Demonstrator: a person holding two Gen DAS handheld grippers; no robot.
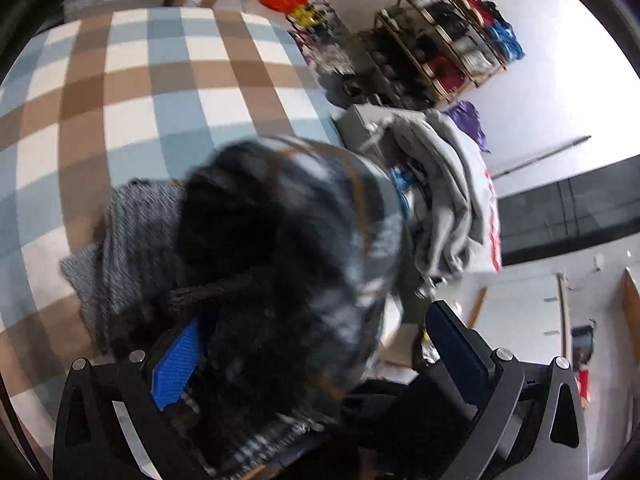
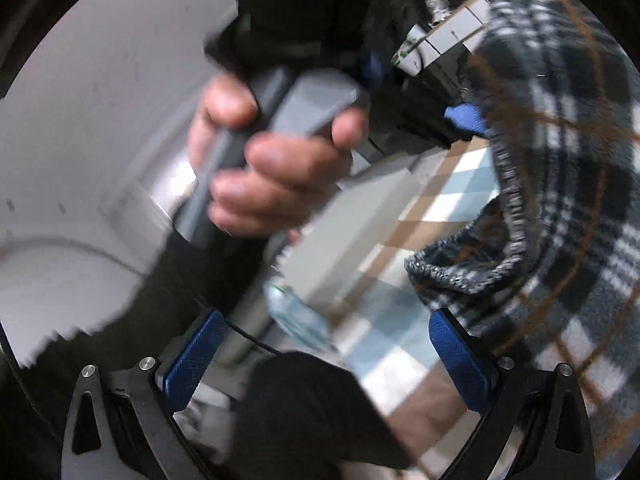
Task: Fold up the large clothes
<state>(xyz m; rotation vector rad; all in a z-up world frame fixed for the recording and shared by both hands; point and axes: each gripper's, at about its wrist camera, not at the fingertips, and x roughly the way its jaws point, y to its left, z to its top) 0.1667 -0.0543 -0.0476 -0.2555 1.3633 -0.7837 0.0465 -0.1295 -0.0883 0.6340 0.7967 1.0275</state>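
Observation:
A dark plaid garment [image 1: 304,248] with black fleecy lining and a grey knit hem is bunched up over the checked cover [image 1: 160,80]. It fills most of the space between the jaws of my left gripper [image 1: 316,352], lying against the left pad [image 1: 176,364]. A gap shows beside the right finger [image 1: 456,340], so the jaws stand wide apart. In the right wrist view the same plaid garment [image 2: 568,208] hangs at the right. My right gripper [image 2: 326,360] is wide open, its blue pads [image 2: 192,360] touching nothing. A hand [image 2: 272,160] grips the left gripper's grey handle.
A pile of grey folded clothes [image 1: 440,184] lies at the cover's right edge. Beyond it stand a shoe rack [image 1: 440,40], a purple cloth [image 1: 468,120] and red and yellow items on the pale floor. Black cloth [image 2: 312,408] crosses the bottom of the right wrist view.

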